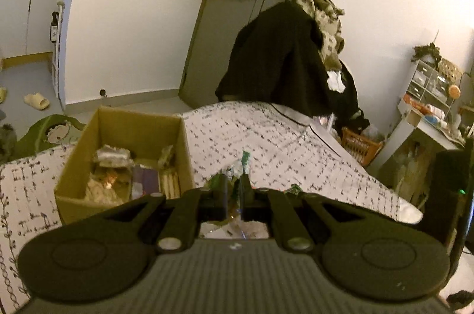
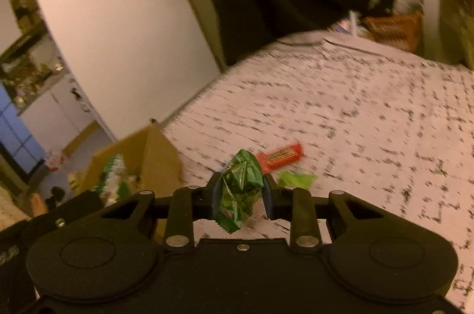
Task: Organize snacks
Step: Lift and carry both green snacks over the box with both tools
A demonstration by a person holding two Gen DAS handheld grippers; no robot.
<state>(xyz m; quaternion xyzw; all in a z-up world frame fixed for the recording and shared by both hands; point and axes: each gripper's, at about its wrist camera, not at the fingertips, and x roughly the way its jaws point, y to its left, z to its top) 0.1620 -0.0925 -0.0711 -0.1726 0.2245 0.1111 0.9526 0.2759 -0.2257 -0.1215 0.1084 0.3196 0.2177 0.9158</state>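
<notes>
Each hand-held gripper is clamped on a snack: right hand-held gripper [image 2: 240, 189] pinches a green packet [image 2: 240, 183], left hand-held gripper [image 1: 234, 189] a thin wrapper [image 1: 245, 163] — both lifted off the bed [image 2: 355, 106], presumably bound for the cardboard box [image 1: 166, 121].

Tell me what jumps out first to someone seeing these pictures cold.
The right gripper pinches a crumpled green snack packet just above the patterned bedspread. Behind it on the bedspread lie a red candy bar and a lime-green wrapper. To the left, an open cardboard box on the bed already holds assorted snacks.
</notes>
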